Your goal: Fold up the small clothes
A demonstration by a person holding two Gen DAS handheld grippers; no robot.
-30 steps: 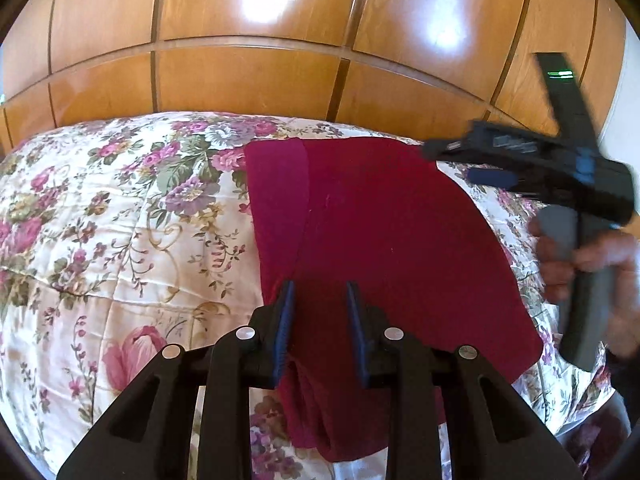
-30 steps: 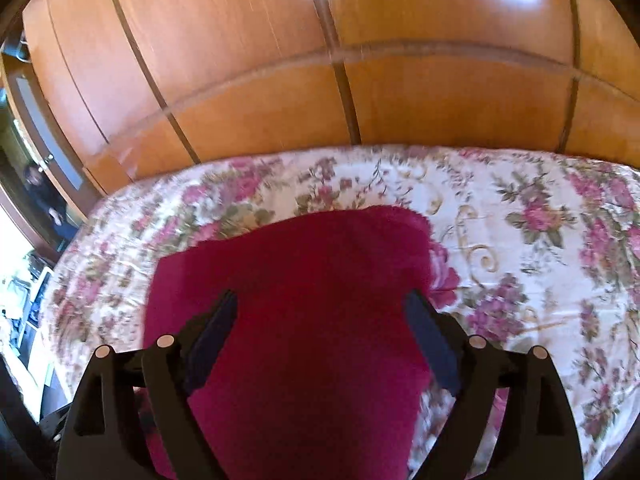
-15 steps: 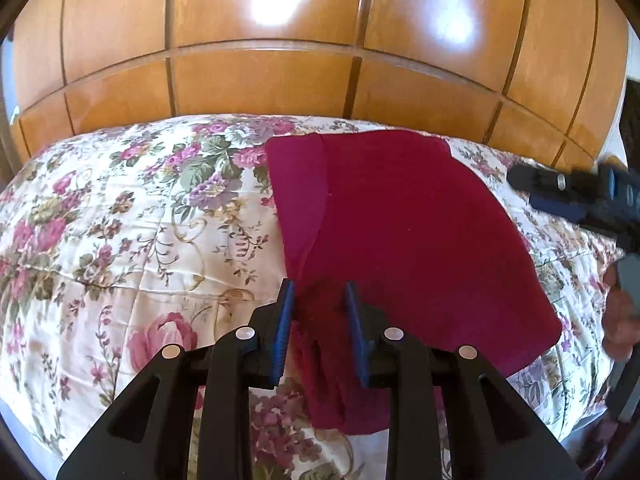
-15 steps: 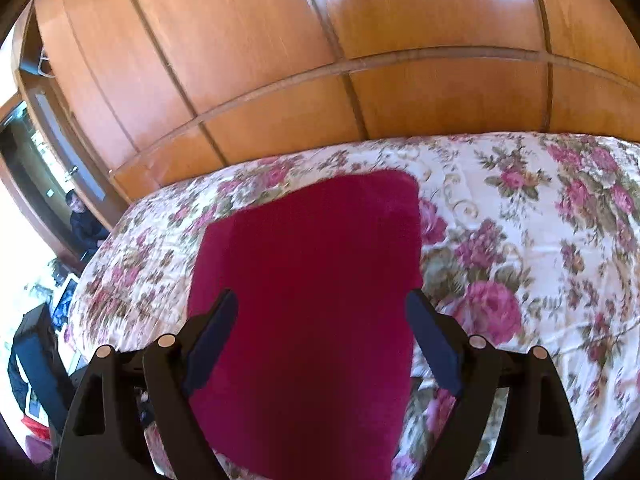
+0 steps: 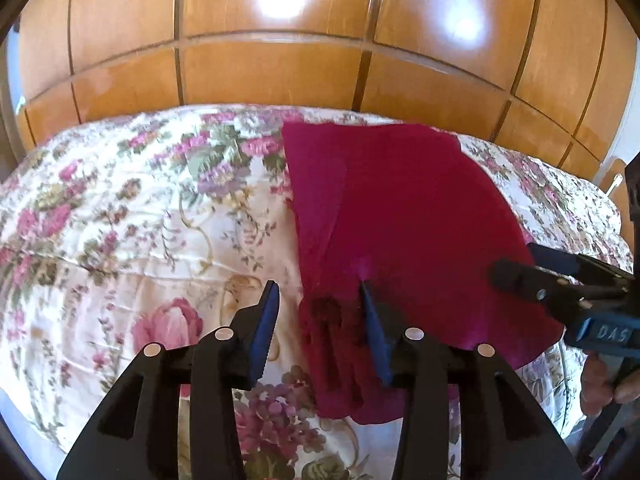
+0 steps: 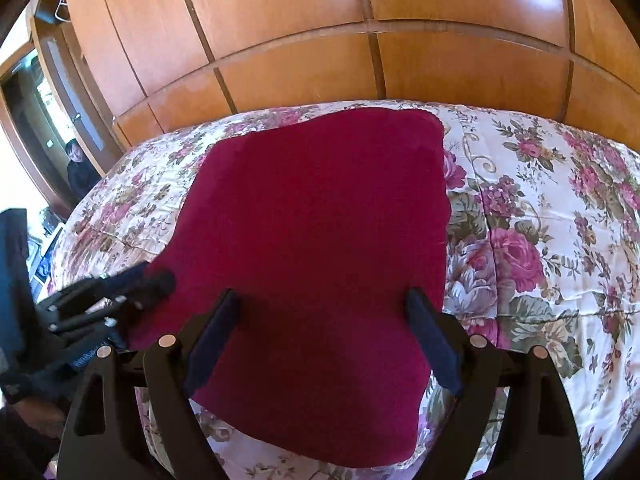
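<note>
L hand-held gripper (image 5: 318, 306) jaws just been opening, bunched edge of crimson garment (image 5: 404, 216) btwn them, unpinched; R hand-held gripper (image 6: 322, 316) spread wide over garment on floral bedspread (image 6: 532, 208).

The cloth (image 5: 400, 220) is deep red all over, with no pattern on it. The bed cover (image 5: 132, 216) under it is creamy white with lots of flowers — big pink roses, small purple blooms and green leaves, plus thin gold swirls. The wall of panels (image 6: 360, 40) behind the bed is shiny orange-brown wood with darker lines between the boards. Both grippers are black — the left gripper (image 5: 316, 316) has bright blue pads, and the right gripper (image 6: 324, 316) has dark blue ones.
</note>
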